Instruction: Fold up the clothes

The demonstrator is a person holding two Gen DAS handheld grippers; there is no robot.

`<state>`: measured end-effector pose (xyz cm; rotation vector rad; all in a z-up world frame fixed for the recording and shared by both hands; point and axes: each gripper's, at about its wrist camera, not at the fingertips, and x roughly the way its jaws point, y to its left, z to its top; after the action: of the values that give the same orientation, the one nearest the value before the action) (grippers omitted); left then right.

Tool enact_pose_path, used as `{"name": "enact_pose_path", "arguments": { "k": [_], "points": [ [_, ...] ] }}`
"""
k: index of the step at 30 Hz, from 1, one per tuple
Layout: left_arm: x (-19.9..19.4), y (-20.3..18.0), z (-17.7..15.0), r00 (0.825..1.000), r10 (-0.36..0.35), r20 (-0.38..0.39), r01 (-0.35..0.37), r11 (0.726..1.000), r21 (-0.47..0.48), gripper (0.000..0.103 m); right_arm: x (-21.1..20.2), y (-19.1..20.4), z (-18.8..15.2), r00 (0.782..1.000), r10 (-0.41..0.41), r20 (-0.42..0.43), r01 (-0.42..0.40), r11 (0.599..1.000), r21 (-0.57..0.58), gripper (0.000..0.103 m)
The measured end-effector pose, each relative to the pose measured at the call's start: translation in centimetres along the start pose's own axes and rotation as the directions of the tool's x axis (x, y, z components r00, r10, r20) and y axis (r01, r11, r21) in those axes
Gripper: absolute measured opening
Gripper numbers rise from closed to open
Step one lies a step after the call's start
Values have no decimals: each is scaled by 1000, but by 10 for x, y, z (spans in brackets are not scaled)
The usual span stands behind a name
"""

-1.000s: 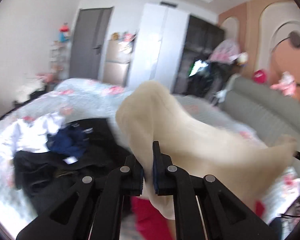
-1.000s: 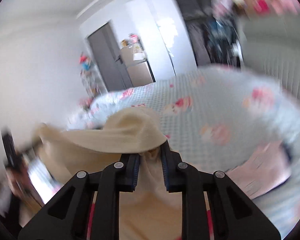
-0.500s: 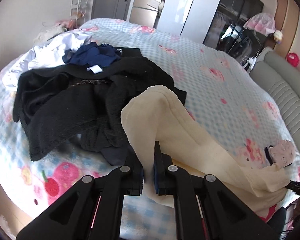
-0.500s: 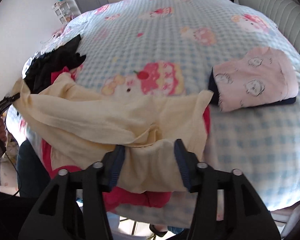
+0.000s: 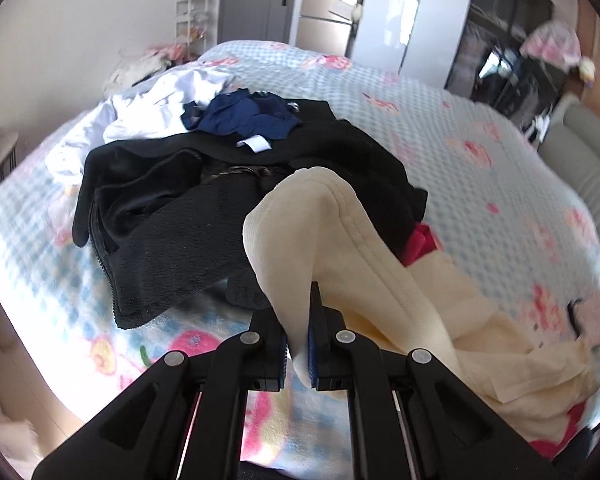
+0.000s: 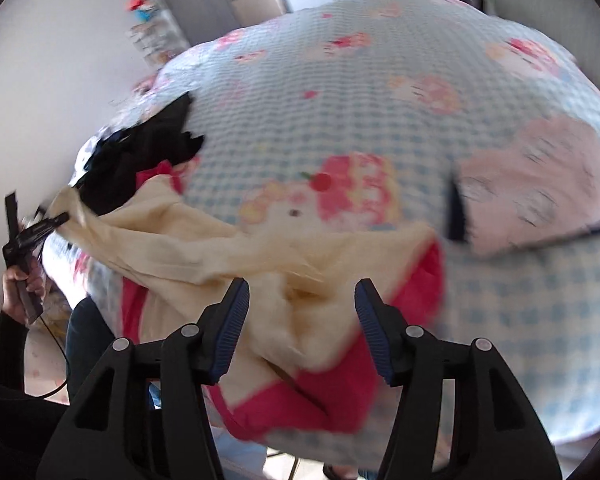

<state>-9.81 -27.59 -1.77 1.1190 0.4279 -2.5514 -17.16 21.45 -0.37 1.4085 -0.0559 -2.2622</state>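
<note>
Left tongs (image 5: pixel 298 344) pinched the cream garment (image 5: pixel 340 240); right tongs (image 6: pixel 300 320) gaped. Best regrip the loose edge squarely.

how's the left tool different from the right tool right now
The left tool is shut, pinching an edge of the cream garment; the right tool is open, gripping nothing. The left tool lifts its end of the cloth off the bed, while at the right tool the cloth lies loose on the bed, over a red garment. The left tool faces the dark clothes pile; the right tool faces a folded pink garment. Both are black with blue pads.
</note>
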Motion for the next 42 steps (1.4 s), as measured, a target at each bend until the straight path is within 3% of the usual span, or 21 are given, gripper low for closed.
{"name": "enact_pose_path", "arguments": {
  "k": [2,4,5,7,10,13,16,20,22,26,32,34,36,40,42],
  "points": [
    [1,1,-3,1000,-14,-12,14,1000,-16,9,25,14,4,998,22,-51,-25,998,-57,52],
    [1,5,-5,999,-34,-25,33,999,-42,9,55,19,-4,978,107,-181,-122,990,-75,34],
    [0,7,-6,999,-40,-29,39,998,-49,9,65,22,-10,967,123,-222,-147,985,-93,32],
    [0,10,-6,999,-38,-30,37,998,-45,11,71,32,-24,958,67,-280,-120,977,-175,30],
    [0,17,-7,999,-42,-33,40,997,-58,11,50,24,-22,972,10,-235,-55,981,-186,31],
    [5,20,-9,998,-49,-45,46,996,-80,11,28,-22,-6,988,-41,-146,44,999,18,40],
    [7,16,-10,998,-44,-47,41,997,-69,11,8,-52,3,999,23,-36,-16,982,186,40],
    [8,13,-9,998,-41,-47,38,998,-54,11,-4,-46,20,996,-64,56,56,990,131,40],
    [8,14,-8,998,-42,-51,39,998,-54,11,-10,-53,25,990,-65,123,39,979,200,40],
    [9,14,-7,998,-41,-57,38,998,-50,11,16,-43,30,1000,0,21,-4,988,153,42],
    [9,11,-8,997,-35,-64,33,999,-37,11,39,-4,0,982,-57,-180,37,993,-113,42],
    [9,10,-9,997,-34,-68,32,999,-32,11,44,3,-5,975,-95,-203,58,982,-177,42],
    [10,8,-8,997,-37,-65,35,999,-28,11,53,3,0,972,-131,-195,92,976,-197,44],
    [15,8,-3,996,-70,-62,69,997,-19,12,78,-5,29,978,-173,-113,155,975,-158,79],
    [20,9,2,993,-99,-62,98,995,-13,12,91,-7,38,984,-139,-111,124,983,-139,79]
  ]
}}
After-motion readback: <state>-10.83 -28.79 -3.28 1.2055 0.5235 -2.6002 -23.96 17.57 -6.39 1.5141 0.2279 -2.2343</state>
